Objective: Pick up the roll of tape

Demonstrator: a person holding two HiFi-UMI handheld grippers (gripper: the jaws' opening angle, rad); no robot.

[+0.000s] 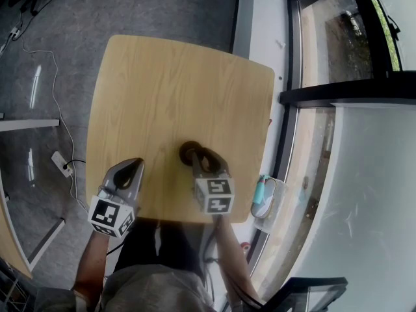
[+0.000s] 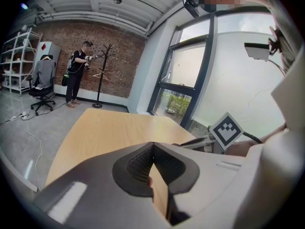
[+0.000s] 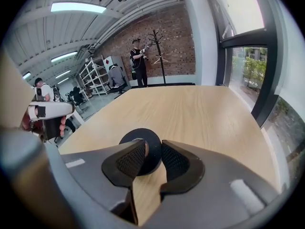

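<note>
We: right gripper (image 3: 153, 149) fingers straddle black tape roll (image 3: 148, 133) wall, unclamped; roll still flat on table (image 3: 190, 109), lift remains. Left gripper (image 2: 153, 147) fingers clenched, empty.

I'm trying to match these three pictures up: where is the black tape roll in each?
Head view: roll of tape low centre, at the tips of the right gripper.
Left gripper view: not clearly in it.
Right gripper view: bottom centre, between the jaws.
Shared landmark: the wooden table.

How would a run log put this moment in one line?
right gripper: jaws astride roll of tape wall, unclamped | left gripper: shut, empty | roll flat on table
</note>
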